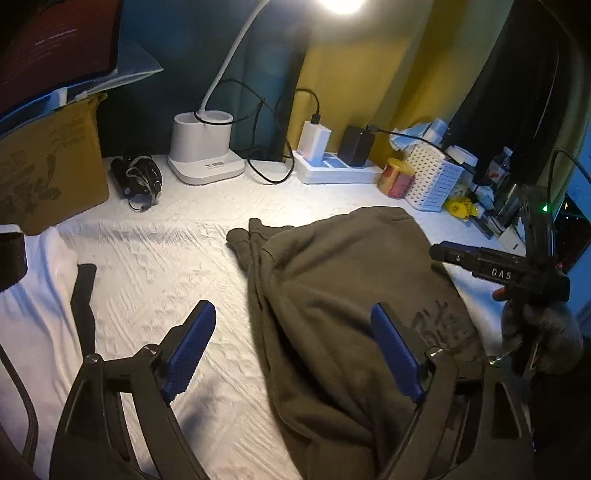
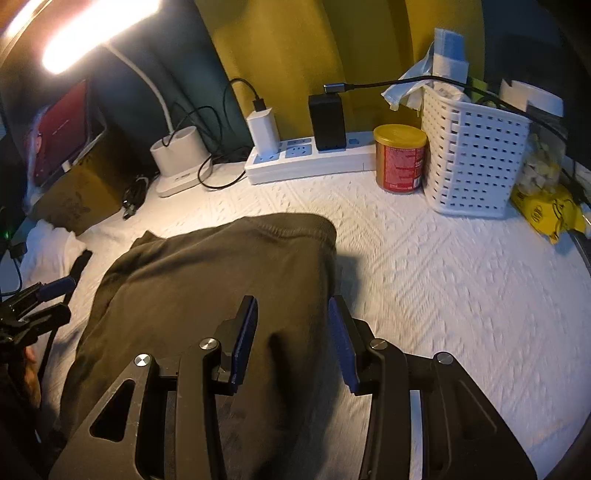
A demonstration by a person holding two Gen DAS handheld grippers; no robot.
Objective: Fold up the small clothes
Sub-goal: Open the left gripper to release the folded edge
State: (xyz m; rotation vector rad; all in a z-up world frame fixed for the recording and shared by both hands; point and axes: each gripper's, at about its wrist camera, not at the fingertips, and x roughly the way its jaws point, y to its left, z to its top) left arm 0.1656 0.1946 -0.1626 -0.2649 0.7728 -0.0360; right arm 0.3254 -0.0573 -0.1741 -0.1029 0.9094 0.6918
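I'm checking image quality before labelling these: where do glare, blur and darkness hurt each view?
Left wrist view: the lamp blows out at the top edge, the corners fall dark, and the garment stays fairly sharp. Right wrist view: the lamp glares at upper left, the white cover smears with motion blur on the right, and fisheye bends the basket.
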